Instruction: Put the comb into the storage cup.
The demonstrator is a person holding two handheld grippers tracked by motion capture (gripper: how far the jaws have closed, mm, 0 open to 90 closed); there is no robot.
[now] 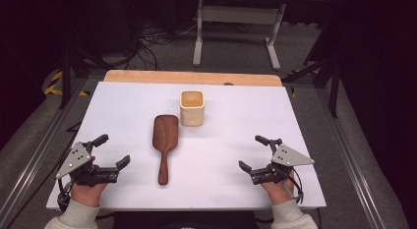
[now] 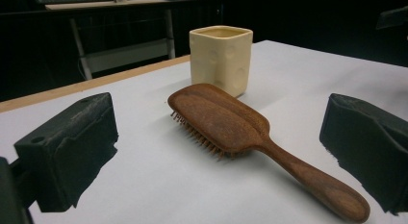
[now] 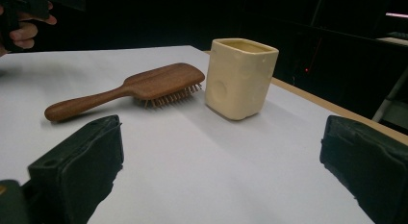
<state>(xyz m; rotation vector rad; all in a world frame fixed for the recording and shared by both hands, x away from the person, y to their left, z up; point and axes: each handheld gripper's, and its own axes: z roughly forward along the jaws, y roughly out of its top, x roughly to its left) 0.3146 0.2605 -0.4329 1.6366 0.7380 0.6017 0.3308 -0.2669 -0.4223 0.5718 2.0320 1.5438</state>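
Hairbrush (image 1: 164, 140) (brown wood), bristles down

The left claw (image 1: 114, 151) and right claw (image 1: 254, 153) rest low near the tabletop's near edge, well apart, jaws spread wide, each gripped by a hand.

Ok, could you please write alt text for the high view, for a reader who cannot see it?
A wooden hairbrush lies bristles down on a white table, its handle toward the person, with a cream square cup standing just beyond its head. The left gripper and right gripper rest near the front corners, jaws open, touching nothing.
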